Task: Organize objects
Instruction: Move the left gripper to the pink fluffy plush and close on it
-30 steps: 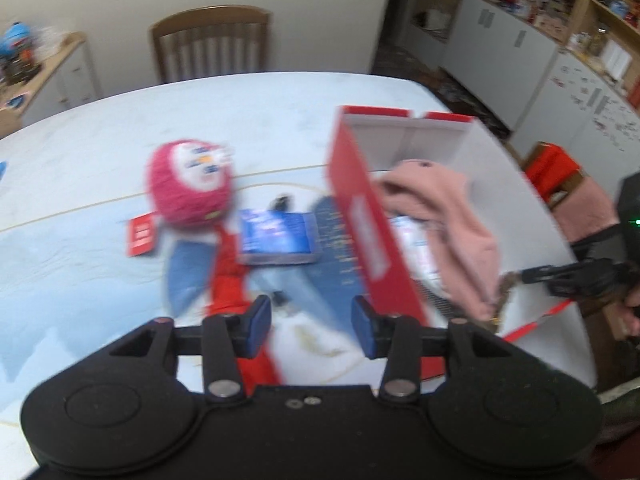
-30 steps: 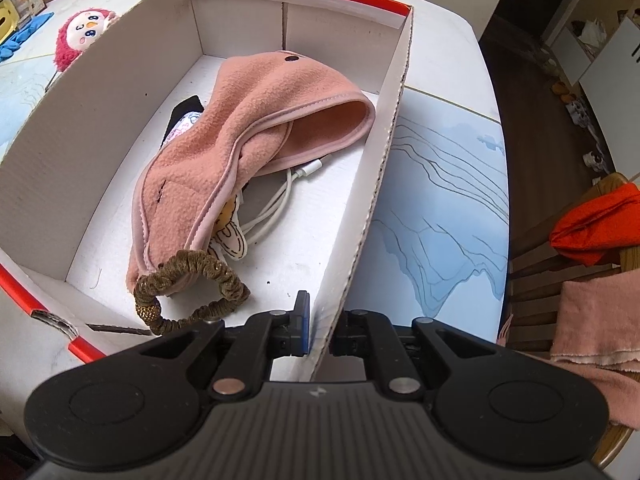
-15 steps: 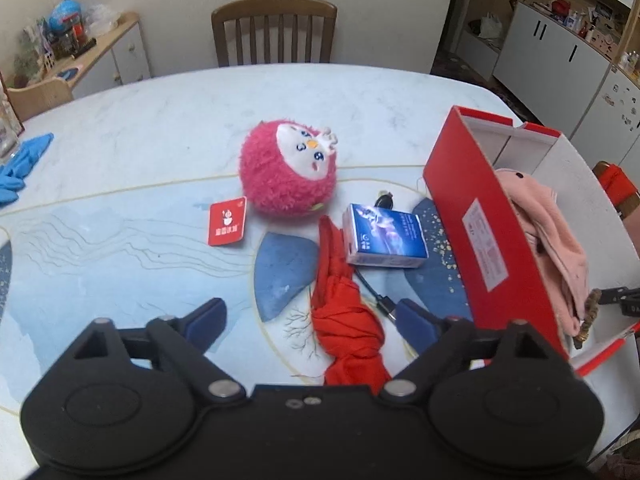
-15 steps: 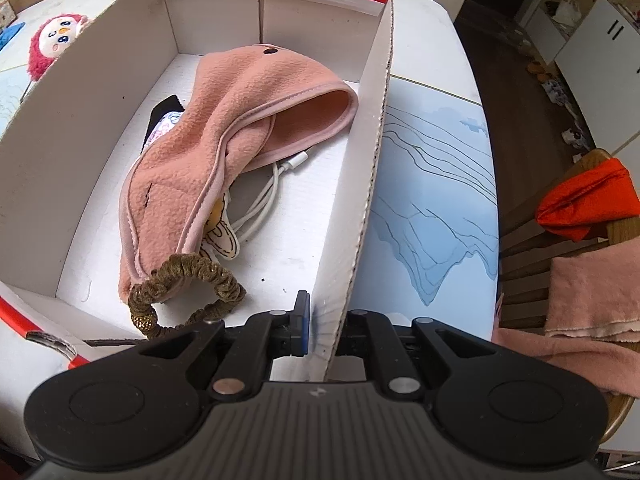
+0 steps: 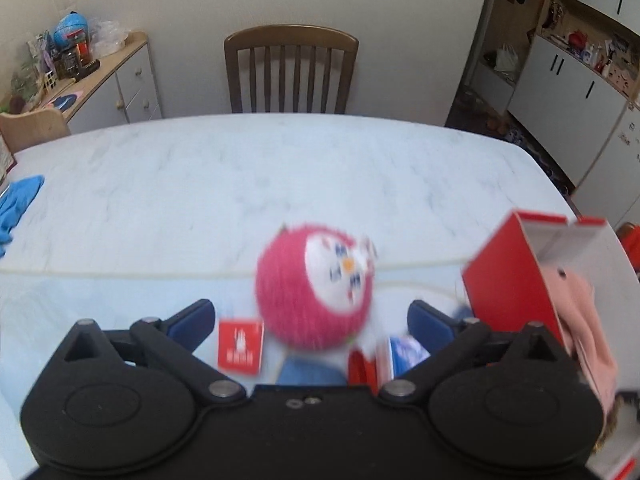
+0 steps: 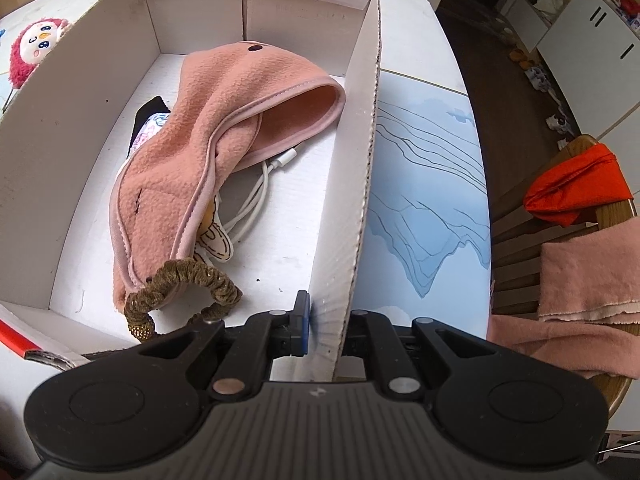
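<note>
Cardboard box wall (image 6: 362, 200) sits pinched in my right claw (image 6: 326, 322); inside the box lie a brown scrunchie (image 6: 184, 286) and pink fleece hat (image 6: 224, 132). Left of the box, my left claw (image 5: 310, 318) is spread wide, with the pink plush toy (image 5: 314, 286) on the tabletop (image 5: 280, 172) just beyond it.

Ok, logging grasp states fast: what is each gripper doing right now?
Left gripper: open, holding nothing, jaws spread either side of the pink plush toy.
Right gripper: shut on the box, clamping its right side wall.
</note>
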`<state>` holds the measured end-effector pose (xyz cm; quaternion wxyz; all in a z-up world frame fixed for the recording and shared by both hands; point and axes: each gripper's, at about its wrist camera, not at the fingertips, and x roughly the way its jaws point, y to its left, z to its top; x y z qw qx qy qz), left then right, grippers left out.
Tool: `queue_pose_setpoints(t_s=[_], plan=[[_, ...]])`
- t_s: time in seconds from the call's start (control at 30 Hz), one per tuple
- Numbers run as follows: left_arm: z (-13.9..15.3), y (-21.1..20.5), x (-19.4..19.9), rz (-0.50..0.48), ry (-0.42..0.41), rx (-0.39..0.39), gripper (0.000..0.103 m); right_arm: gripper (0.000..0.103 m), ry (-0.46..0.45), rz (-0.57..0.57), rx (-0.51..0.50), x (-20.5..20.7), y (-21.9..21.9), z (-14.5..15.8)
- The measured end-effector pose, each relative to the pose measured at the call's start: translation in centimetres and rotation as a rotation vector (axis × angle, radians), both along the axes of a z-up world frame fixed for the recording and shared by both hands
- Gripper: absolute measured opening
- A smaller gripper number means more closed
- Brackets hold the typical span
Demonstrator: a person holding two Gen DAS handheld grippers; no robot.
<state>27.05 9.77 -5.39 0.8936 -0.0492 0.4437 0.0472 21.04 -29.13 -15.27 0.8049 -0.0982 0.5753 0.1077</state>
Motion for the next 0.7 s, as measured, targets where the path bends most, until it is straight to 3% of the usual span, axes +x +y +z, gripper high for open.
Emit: queue_pose_setpoints(t_s=[0.27,0.6,0.7], plan=[[-2.9,-0.1,4.2,-0.04,0.046,0.027,0.102,0.009,0.0,-0.002,-0.01,0.0,0.2,0.1],[-6.9,0.2,5.8,-0.015,0.134,0.036,0.102,0.009,0.005,-0.005,-0.01,0.1,0.2,0.0],[-6.9,0.3,5.8,-0.007,0.122,0.025,0.095,0.009,0.005,-0.004,-0.01,0.1,0.2,0.0]])
